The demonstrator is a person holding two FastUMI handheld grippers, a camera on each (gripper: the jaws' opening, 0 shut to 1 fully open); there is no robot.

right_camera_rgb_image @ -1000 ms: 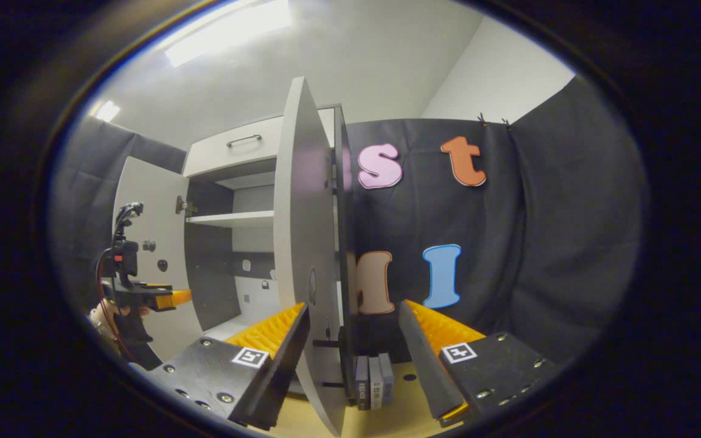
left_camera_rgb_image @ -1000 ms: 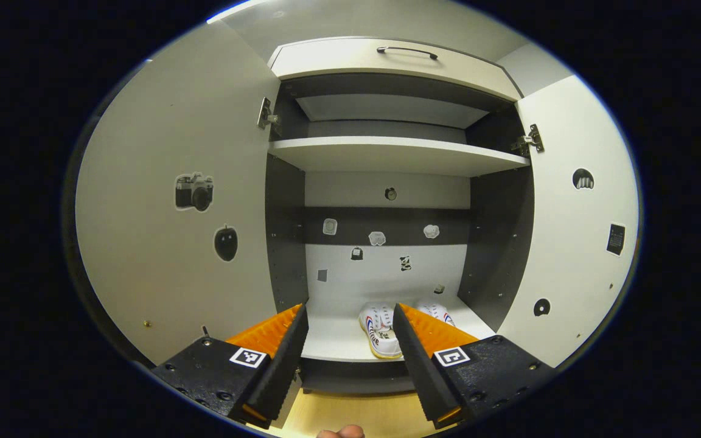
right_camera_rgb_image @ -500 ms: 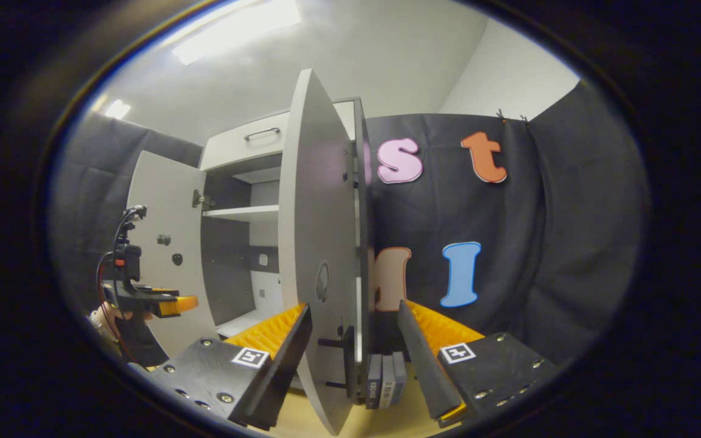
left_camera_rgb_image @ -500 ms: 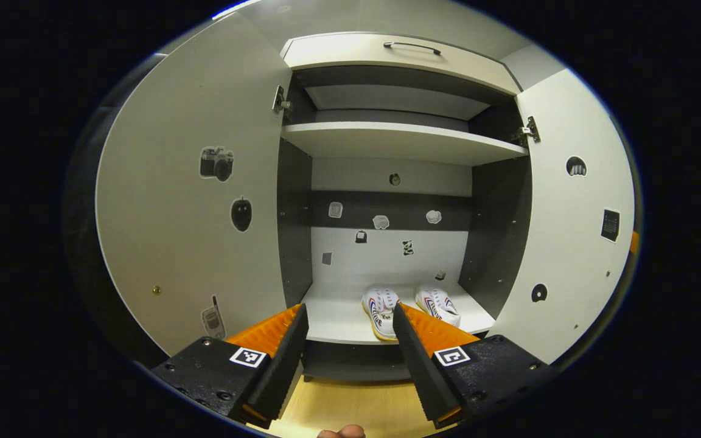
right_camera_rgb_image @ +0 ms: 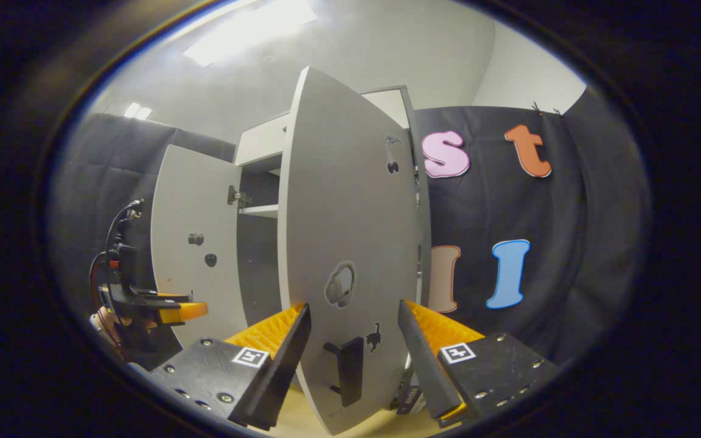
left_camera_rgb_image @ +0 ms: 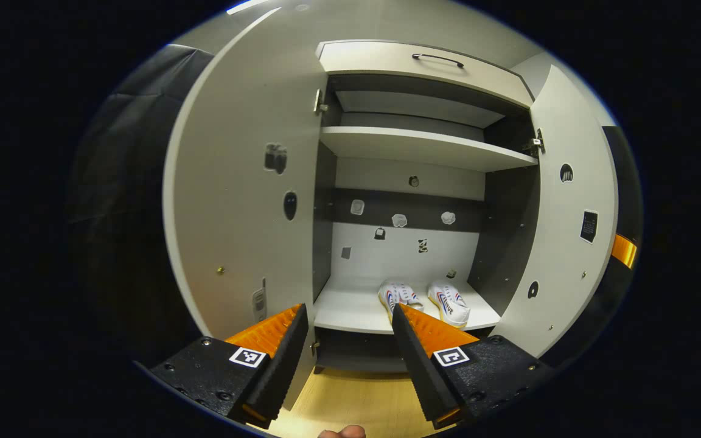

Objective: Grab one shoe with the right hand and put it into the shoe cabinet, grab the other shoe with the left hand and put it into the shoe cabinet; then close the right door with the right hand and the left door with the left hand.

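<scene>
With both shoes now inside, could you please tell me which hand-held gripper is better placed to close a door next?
Right. The right hand-held gripper is open with the grey right door's outer face directly ahead, ready to push. The left hand-held gripper faces the cabinet interior, away from the grey left door.

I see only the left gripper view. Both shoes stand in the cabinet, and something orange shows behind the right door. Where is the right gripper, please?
Observer: The right gripper is at the outer face of the right door, open, with the door's lower part between its fingers.
Operator: Does that face have a handle?
Observer: Yes, a black handle sits low on it, between the fingers. I cannot tell if a finger touches the door.
Operator: Does my gripper show from there?
Observer: Yes, the left gripper shows far to the left, in front of the open left door.
</scene>
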